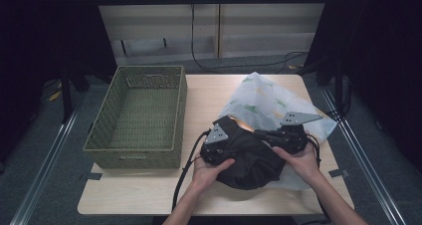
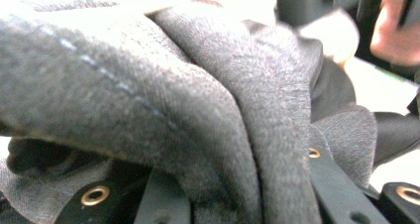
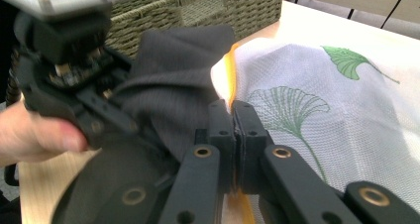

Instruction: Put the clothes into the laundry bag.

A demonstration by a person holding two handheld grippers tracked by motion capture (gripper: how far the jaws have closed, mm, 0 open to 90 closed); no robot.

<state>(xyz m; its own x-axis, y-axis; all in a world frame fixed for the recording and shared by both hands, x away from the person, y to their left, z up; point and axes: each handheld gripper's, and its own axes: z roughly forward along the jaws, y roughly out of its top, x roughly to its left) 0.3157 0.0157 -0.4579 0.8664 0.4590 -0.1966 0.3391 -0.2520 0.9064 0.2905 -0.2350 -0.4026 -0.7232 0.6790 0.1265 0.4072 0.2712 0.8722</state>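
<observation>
The left tongs [image 1: 225, 134] bite a thick fold of the dark cloth [image 1: 251, 160] while the right tongs [image 3: 234, 135] pinch the mesh bag's [image 1: 263, 103] yellow rim [image 3: 230, 75], mid-table beside the basket [image 1: 137, 150]; it looks soft, light and floppy, best gripped by bunched folds.

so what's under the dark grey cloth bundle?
The dark grey cloth bundle lies on a white mesh bag with green leaf print, orange-edged, on the wooden table. What lies beneath its middle is hidden.
</observation>
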